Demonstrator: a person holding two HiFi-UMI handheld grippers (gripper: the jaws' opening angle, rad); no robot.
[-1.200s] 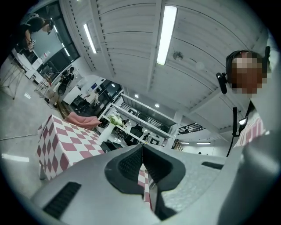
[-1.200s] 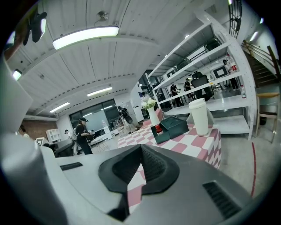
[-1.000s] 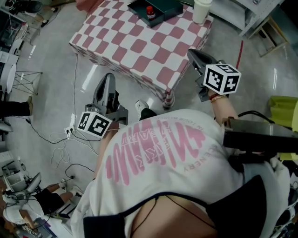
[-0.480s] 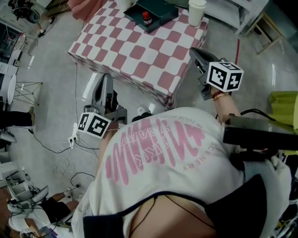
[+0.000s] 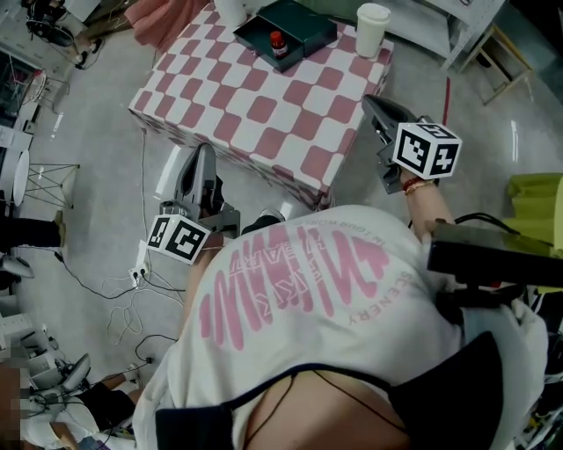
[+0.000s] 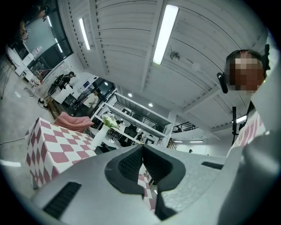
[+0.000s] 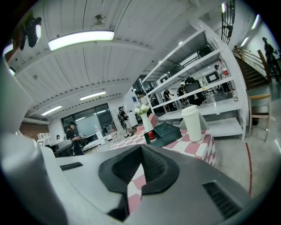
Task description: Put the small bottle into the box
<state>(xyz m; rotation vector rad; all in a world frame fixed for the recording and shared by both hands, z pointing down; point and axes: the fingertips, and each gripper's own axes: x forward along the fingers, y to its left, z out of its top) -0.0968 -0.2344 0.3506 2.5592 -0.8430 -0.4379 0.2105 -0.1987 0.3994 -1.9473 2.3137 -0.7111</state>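
closest to me is my own white shirt with the pink print (image 5: 299, 290), and my two claws reach out past it. my left gripper (image 5: 205, 151) hangs over the grey floor, short of the table's near edge; its jaws are pressed together with nothing between the dark ribbed pads (image 6: 131, 162). my right gripper (image 5: 370, 99), carrying its cube of square markers, sits off the table's near right corner, and its jaws are likewise closed tight and empty, the pads (image 7: 153, 165) meeting in a thin seam. white cables (image 5: 132, 290) trail on the floor to my left. beyond both claws stands the table under a pink and white checked cloth (image 5: 255, 105). at its far side lies the open dark green box (image 5: 308, 19), and the small bottle with the red cap (image 5: 277, 40) stands upright inside it, towards the box's left end, well apart from either claw. just right of the box, near the far right corner, stands a tall white lidded cup (image 5: 372, 22). past the table, a white vase of pale flowers (image 7: 144, 116) and white metal shelving (image 7: 206, 66).
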